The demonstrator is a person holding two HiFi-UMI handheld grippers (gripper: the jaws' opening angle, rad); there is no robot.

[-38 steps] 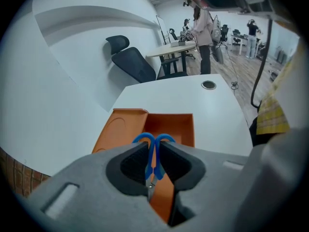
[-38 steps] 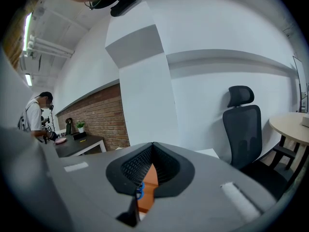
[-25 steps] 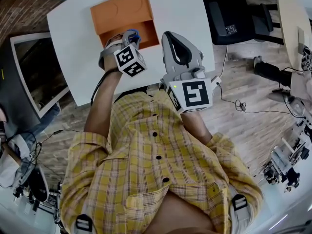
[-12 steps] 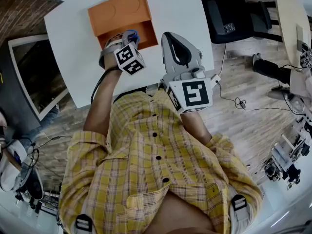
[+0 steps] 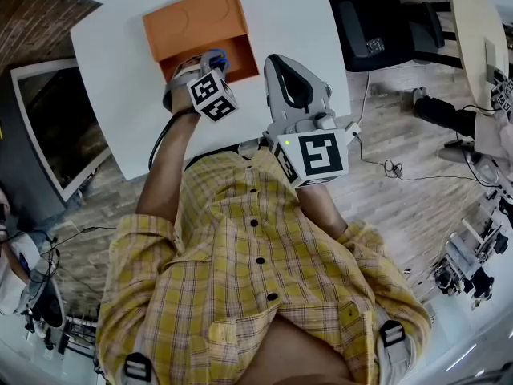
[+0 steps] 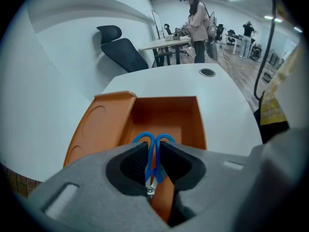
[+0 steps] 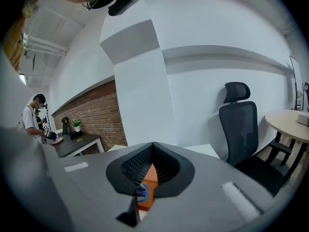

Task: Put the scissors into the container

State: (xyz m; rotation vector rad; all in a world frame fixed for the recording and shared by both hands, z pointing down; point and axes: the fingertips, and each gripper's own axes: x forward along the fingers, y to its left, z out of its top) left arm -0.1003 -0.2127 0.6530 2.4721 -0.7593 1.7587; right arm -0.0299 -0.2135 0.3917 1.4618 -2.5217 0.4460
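The white table (image 5: 296,22) fills the far part of the head view, and its near edge runs just in front of the person in the yellow checked shirt (image 5: 256,279). A black office chair (image 5: 377,30) stands beyond the right edge of the table. The left forearm (image 5: 164,167) is bare and stretched far forward over the table, while the right arm is bent and kept close to the chest. The orange container (image 5: 192,22) lies on the left half of the table, with a flat part bearing round marks on the far side and a deep open compartment on the near side. To its right and beyond it the table is bare, up to a small round hole (image 6: 207,72) near the far edge. The right gripper (image 5: 276,64) hangs over the table just to the right of the container, pointing far; in the right gripper view its jaws meet at the tips and nothing is between them. The left gripper (image 6: 154,146) hangs over the near end of the open compartment, and its jaws are pressed on the scissors (image 6: 152,162). The blue handle rings point away from us into the compartment. We cannot tell if they touch its floor.
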